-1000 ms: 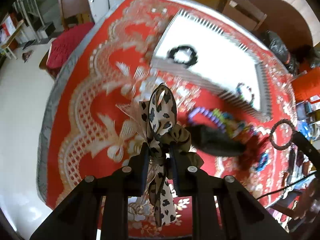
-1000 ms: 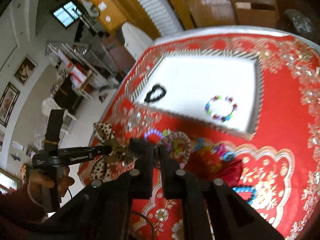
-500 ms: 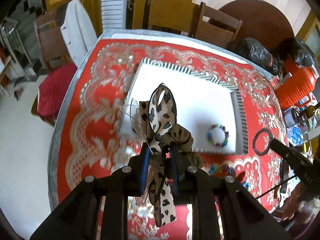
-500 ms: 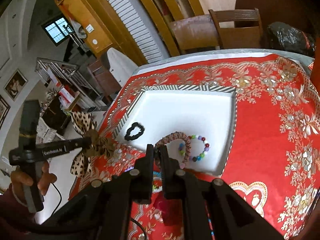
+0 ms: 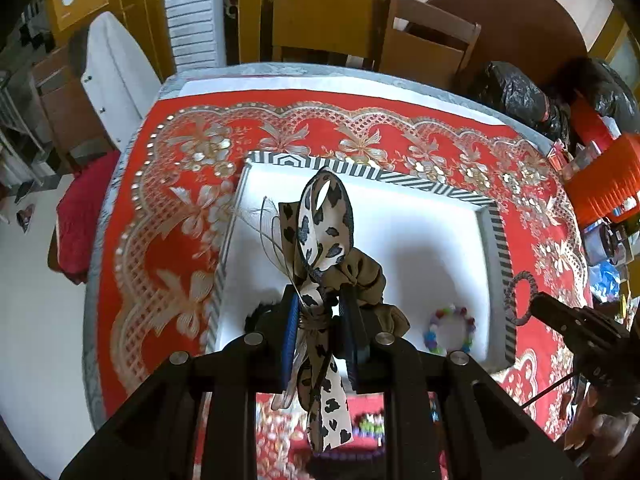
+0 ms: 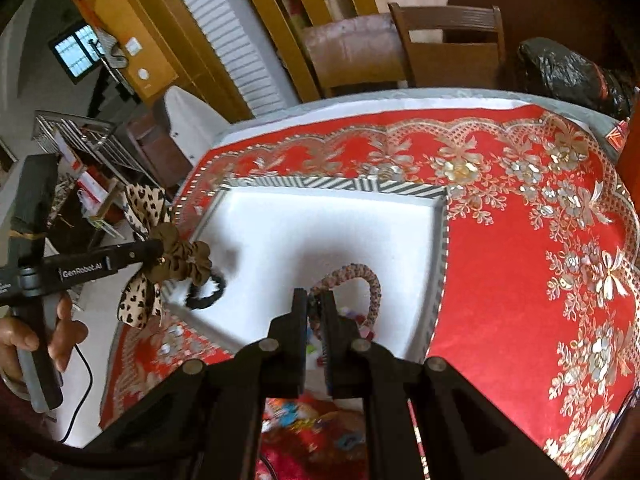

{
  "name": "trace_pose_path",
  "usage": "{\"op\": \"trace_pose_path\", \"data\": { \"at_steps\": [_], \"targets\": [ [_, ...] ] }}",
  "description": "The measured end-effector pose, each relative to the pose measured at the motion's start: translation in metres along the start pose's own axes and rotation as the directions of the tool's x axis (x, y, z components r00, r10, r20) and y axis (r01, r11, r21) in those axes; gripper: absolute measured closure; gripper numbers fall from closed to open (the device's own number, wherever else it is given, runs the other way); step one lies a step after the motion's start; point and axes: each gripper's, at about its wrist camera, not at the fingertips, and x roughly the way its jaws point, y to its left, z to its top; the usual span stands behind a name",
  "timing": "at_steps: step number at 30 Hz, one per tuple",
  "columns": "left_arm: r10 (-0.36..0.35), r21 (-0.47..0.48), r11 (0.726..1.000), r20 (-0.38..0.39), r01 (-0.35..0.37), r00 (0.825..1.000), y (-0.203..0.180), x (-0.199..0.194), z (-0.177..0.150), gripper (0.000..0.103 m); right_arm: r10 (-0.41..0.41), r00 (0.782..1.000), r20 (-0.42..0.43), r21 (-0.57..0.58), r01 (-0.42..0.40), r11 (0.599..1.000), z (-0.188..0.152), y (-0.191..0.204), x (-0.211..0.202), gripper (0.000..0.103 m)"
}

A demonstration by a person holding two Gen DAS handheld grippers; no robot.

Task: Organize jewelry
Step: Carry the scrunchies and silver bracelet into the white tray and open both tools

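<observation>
My left gripper (image 5: 318, 308) is shut on a leopard-print bow scrunchie (image 5: 326, 236) and holds it above the near left part of the white tray (image 5: 400, 184). My right gripper (image 6: 314, 300) is shut on a braided pink bracelet (image 6: 370, 280) above the tray's near side (image 6: 320, 216). In the tray lie a black hair tie (image 6: 206, 294) and a multicoloured bead bracelet (image 5: 448, 330). The right gripper with its bracelet (image 5: 520, 298) also shows at the right of the left wrist view. The left gripper with the bow (image 6: 160, 256) shows at the left of the right wrist view.
The tray sits on a red and gold patterned tablecloth (image 6: 520, 240). More colourful jewelry (image 5: 368, 424) lies on the cloth near the front, behind the grippers. Wooden chairs (image 5: 424, 48) stand at the far side, black bags (image 5: 516, 96) and an orange basket (image 5: 608, 184) at the right.
Both grippers have moved forward from the jewelry pile to above the tray, each still holding its item. The tray now fills the middle of both views.
</observation>
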Motion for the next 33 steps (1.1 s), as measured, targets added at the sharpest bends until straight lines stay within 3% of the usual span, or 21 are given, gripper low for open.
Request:
{"op": "trace_pose_path", "data": {
  "at_steps": [6,11,21,24,26,31,33],
  "targets": [
    [-0.022,-0.005,1.0,-0.051,0.022,0.998,0.002,0.043,0.022,0.096,-0.04,0.997,-0.071,0.006,0.041,0.999,0.013,-0.013,0.044,0.097],
    [0.013,-0.031,0.999,-0.102,-0.016,0.995,0.013,0.076,0.03,0.096,-0.04,0.992,-0.117,0.043,0.045,0.998,0.018,-0.025,0.075,0.097],
    [0.039,-0.096,0.994,-0.115,-0.05,0.993,0.034,0.097,0.037,0.096,-0.057,0.986,-0.157,0.088,0.072,0.994,0.022,-0.039,0.108,0.097],
    [0.012,-0.133,0.991,-0.115,-0.028,0.993,0.035,0.1,0.037,0.095,-0.042,0.987,-0.154,0.116,0.06,0.991,0.022,-0.046,0.112,0.096],
    [-0.011,-0.148,0.989,-0.114,-0.006,0.993,0.036,0.1,0.039,0.089,-0.034,0.988,-0.15,0.122,0.052,0.991,0.02,-0.046,0.109,0.083],
    [0.02,-0.14,0.99,-0.098,-0.034,0.995,0.032,0.087,0.032,0.086,-0.01,0.994,-0.107,0.12,0.023,0.993,0.018,-0.036,0.088,0.076],
    [0.04,-0.135,0.99,-0.084,-0.052,0.996,0.03,0.076,0.027,0.086,-0.007,0.997,-0.079,0.117,0.017,0.993,0.016,-0.031,0.075,0.067]
  ]
}}
